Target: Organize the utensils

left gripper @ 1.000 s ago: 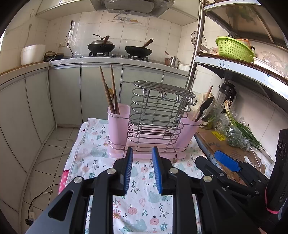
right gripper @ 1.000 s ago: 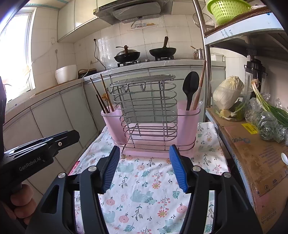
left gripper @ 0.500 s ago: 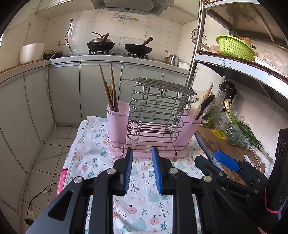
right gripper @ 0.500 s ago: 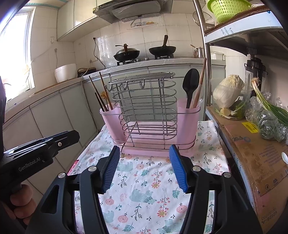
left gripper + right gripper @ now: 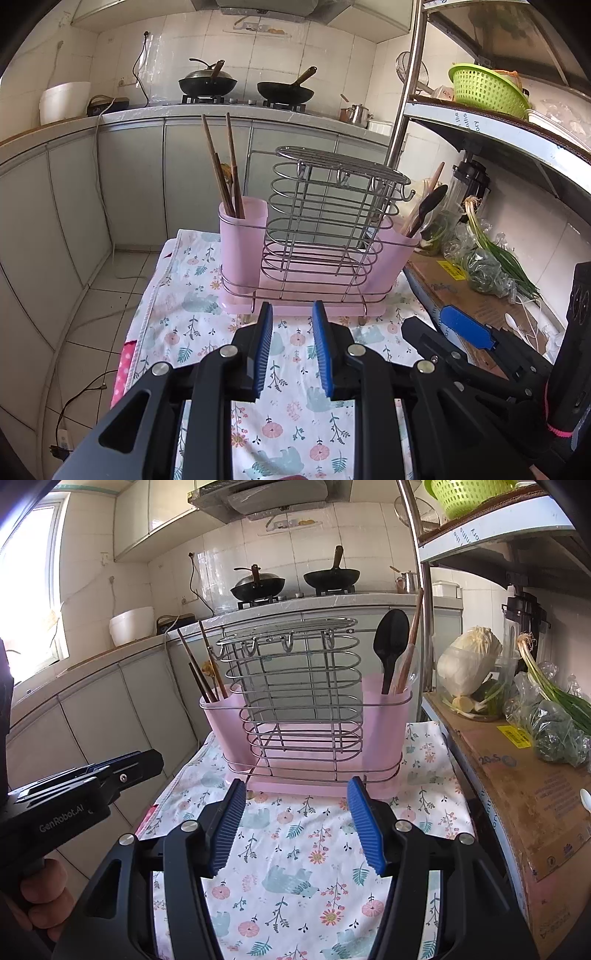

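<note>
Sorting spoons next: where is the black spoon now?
In the right wrist view the black spoon stands bowl-up in the right-hand pink cup of the wire rack, beside a wooden handle.

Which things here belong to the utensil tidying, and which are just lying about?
Job: pink utensil holder, chopsticks, black spoon, left gripper, right gripper.
Lying about: cabbage, green onions, woks, green basket.
</note>
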Demonstrator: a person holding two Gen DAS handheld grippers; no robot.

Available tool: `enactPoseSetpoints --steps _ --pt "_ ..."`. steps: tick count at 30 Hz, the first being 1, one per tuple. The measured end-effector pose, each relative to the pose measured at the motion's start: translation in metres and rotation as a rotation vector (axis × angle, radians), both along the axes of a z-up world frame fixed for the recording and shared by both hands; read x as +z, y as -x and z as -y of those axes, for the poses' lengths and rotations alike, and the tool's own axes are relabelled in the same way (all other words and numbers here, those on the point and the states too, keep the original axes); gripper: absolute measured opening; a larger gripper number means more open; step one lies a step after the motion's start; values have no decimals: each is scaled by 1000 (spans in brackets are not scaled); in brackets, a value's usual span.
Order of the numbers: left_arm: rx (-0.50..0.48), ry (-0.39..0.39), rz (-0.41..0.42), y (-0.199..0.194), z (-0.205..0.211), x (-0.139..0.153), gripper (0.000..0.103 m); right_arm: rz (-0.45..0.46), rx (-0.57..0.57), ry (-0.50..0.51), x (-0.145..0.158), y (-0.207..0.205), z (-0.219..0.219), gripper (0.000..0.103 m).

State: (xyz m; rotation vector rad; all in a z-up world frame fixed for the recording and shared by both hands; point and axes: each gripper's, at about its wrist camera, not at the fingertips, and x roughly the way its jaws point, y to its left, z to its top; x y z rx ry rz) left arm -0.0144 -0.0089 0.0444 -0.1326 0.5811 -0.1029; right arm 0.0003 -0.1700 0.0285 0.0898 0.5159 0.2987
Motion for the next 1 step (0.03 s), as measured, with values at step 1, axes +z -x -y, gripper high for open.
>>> enactPoseSetpoints --steps 1 --pt "0 0 -3 -1 0 -1 21 -2 0 1 -1 -1 0 58"
